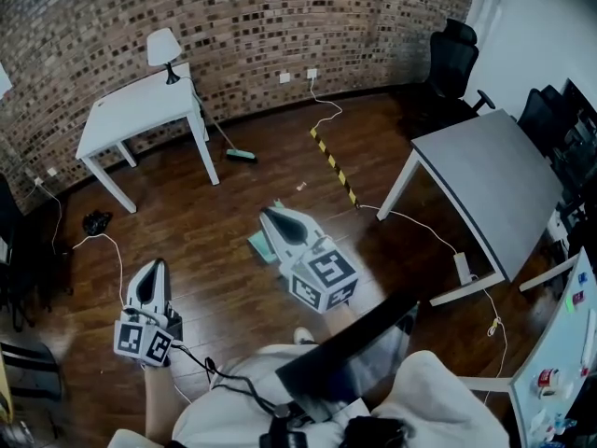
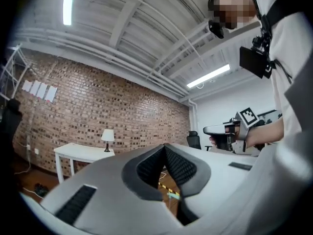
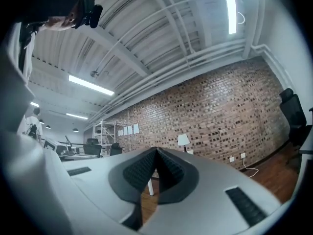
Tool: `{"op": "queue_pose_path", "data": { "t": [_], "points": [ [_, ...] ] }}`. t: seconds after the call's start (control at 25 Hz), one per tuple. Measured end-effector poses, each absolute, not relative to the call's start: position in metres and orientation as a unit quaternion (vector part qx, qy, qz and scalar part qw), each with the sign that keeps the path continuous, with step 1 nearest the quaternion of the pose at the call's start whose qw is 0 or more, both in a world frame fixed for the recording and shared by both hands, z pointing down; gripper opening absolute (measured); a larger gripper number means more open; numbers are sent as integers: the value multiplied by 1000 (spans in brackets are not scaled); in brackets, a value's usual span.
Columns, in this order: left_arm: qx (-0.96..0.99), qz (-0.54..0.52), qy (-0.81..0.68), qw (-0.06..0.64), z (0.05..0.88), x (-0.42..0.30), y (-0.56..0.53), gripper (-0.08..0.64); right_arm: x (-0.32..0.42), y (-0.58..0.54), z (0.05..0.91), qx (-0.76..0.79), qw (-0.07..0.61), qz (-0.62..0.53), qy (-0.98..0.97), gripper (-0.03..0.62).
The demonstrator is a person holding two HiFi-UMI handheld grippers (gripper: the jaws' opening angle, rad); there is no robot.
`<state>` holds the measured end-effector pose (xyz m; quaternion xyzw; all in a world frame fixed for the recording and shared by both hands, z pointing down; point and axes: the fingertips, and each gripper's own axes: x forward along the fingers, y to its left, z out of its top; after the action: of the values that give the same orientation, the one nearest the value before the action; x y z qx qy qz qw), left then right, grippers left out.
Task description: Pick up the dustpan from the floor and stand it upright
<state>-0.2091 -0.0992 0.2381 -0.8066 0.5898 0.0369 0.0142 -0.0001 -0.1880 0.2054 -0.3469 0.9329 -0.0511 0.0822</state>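
A small teal dustpan [image 1: 256,245] sits on the dark wood floor, partly hidden behind my right gripper [image 1: 265,212]; I cannot tell whether it lies flat or stands. It also shows as a teal patch [image 2: 173,195] in the gap below the tips of my left gripper [image 2: 164,147]. In the head view the right gripper is raised well above the floor, shut and holding nothing. My left gripper [image 1: 157,265] is held lower left, also shut and empty. In the right gripper view the jaws of the right gripper [image 3: 156,150] meet, facing the brick wall.
A broom with a teal head [image 1: 241,155] leans against the white table [image 1: 140,110], which carries a lamp [image 1: 164,49]. Yellow-black tape [image 1: 334,164] and white cables [image 1: 401,217] lie on the floor. A grey desk [image 1: 490,189] stands right, an office chair [image 1: 452,63] behind it.
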Motion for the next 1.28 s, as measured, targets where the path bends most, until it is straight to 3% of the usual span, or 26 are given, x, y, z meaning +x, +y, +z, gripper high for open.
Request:
{"op": "queue_pose_path", "data": {
  "t": [0.56,1.04,1.28],
  "points": [
    [-818,30,575,-12,255,-199,-86,8,25,-170,226,-387,50,-91,916,-21],
    [-803,-22,589,-88,338,-193,-10,8,28,-87,307,-386,-63,-161,906,-20],
    [-798,-45,595,-84,346,-173,22,8,63,-58,302,-391,-59,-144,907,-20]
  ]
}}
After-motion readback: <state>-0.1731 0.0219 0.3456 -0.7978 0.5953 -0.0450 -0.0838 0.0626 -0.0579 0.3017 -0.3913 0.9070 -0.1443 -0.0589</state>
